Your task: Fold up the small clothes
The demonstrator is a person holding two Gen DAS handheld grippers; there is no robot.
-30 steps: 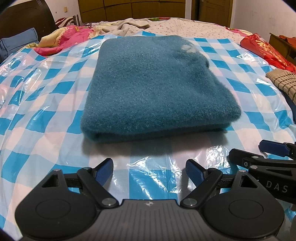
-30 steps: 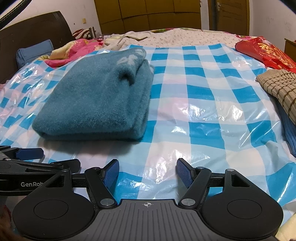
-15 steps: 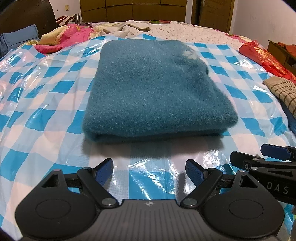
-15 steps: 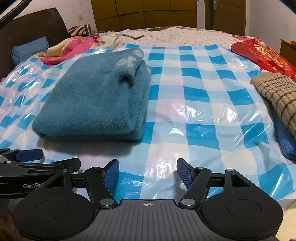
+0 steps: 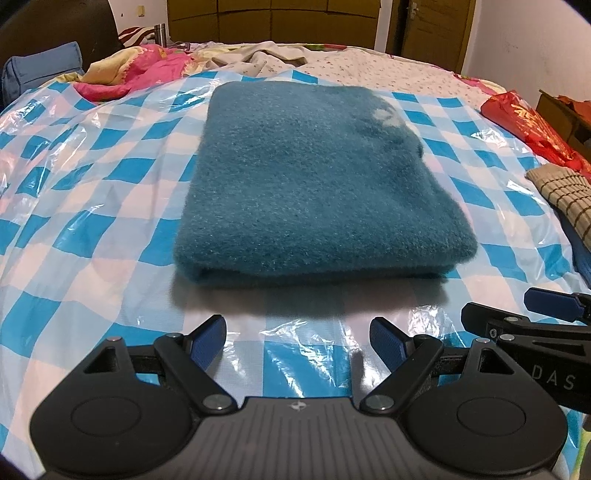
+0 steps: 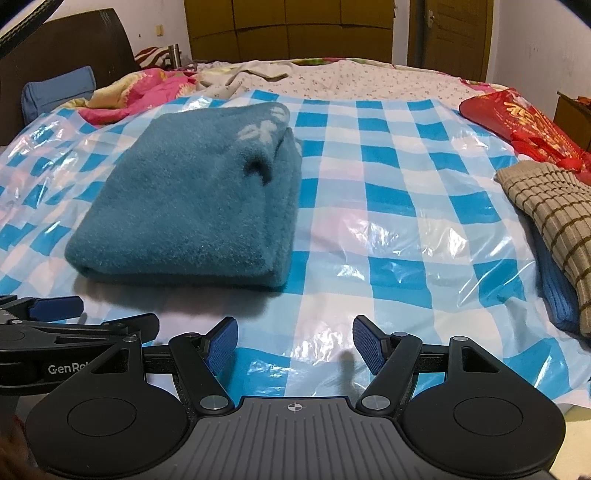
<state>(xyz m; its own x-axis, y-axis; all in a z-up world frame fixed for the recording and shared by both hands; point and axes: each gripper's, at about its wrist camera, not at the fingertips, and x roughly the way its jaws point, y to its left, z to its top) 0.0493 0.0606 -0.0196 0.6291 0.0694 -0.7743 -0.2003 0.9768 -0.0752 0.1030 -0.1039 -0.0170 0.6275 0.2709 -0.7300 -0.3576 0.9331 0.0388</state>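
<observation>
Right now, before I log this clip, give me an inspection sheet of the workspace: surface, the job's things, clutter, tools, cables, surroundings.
Surface: blue-and-white checked plastic sheet spread over a bed, wrinkled and glossy.
Job's things: teal fleece garment lies folded flat on the sheet, a pale flower print at its far corner.
Clutter: beige striped knit on a blue cloth at the sheet's right edge; red bag beyond it; pink floral quilt far left.
Tools: left tool open, empty, short of the garment; right tool open, empty, over bare sheet.
Cables: nothing seen.
Surroundings: wooden wardrobe, door, dark headboard.
</observation>
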